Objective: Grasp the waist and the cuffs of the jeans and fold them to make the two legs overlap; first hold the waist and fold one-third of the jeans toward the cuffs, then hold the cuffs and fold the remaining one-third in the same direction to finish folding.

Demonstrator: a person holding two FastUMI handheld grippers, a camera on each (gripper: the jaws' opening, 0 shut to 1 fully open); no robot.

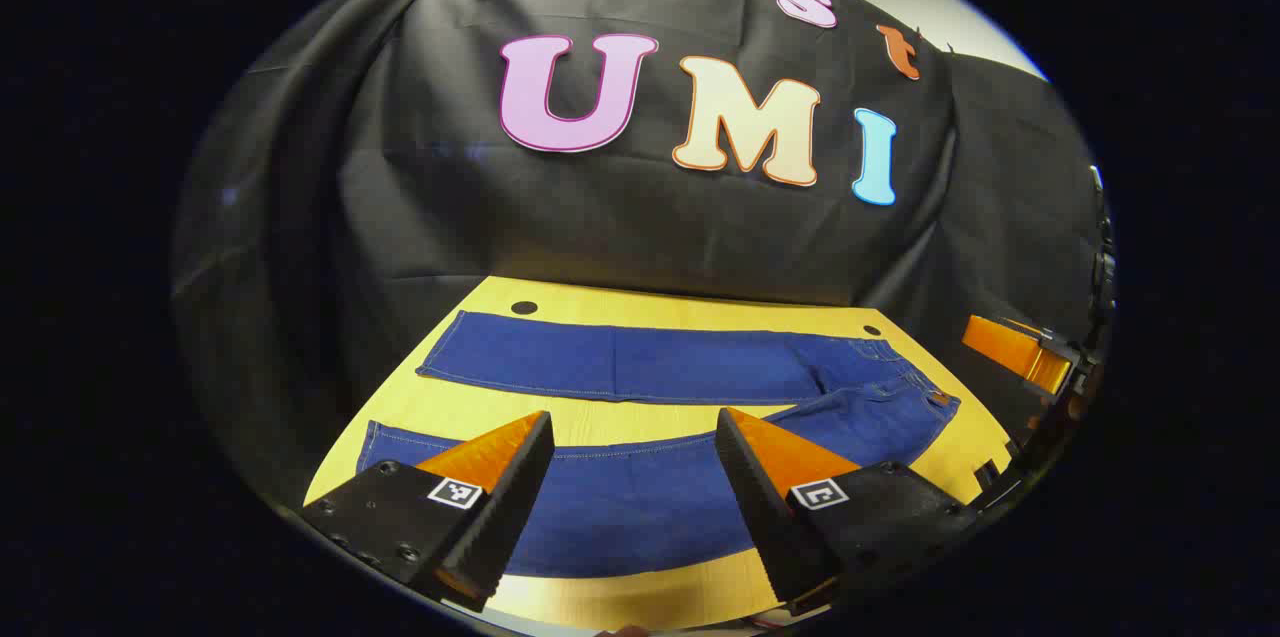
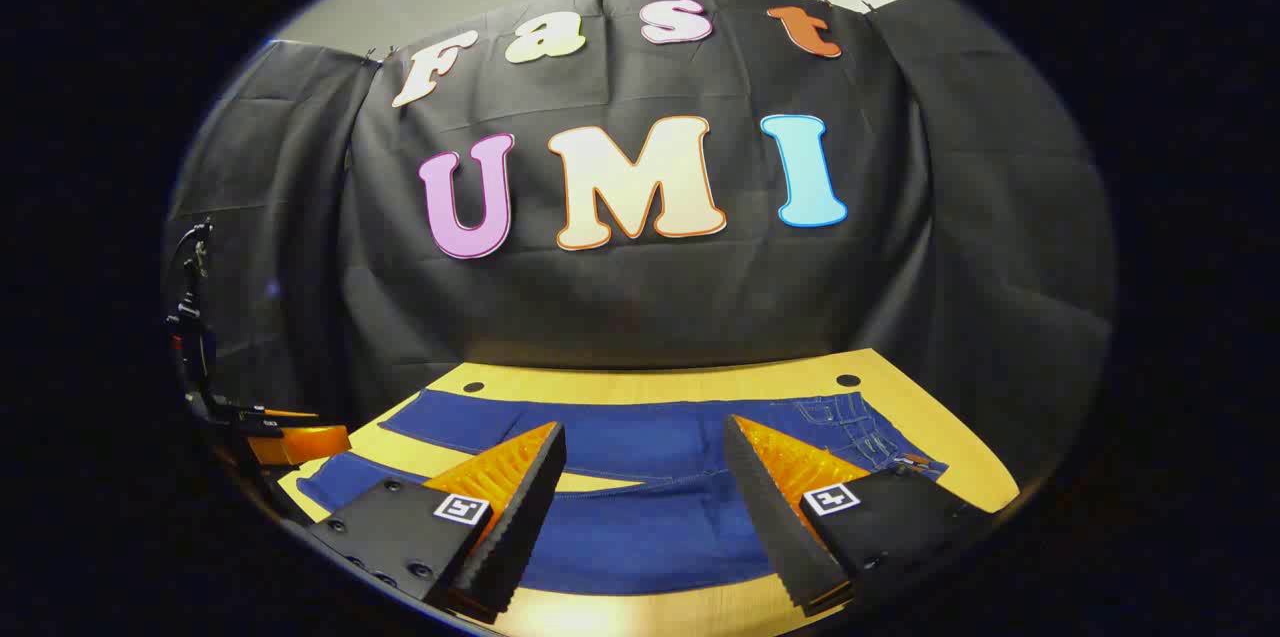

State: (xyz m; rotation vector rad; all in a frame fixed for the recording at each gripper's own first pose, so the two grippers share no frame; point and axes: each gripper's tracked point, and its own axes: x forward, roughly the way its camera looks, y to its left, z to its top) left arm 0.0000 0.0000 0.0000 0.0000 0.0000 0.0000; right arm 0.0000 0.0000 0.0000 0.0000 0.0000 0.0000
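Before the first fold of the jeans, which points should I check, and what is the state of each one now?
1. Jeans lie flat on the table, legs spread apart: ok.
2. Legs overlapped: not ok, a strip of table shows between them.
3. Left tool open, nothing held: ok.
4. Right tool open, nothing held: ok.
5. Waist lies ahead of the right tool, cuffs ahead of the left: ok.
6. Tools touching the denim: cannot tell.

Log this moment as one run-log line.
stage: pre-grasp | jeans: flat on table, legs apart, unfolded | left gripper: open, above near leg | right gripper: open, holding nothing
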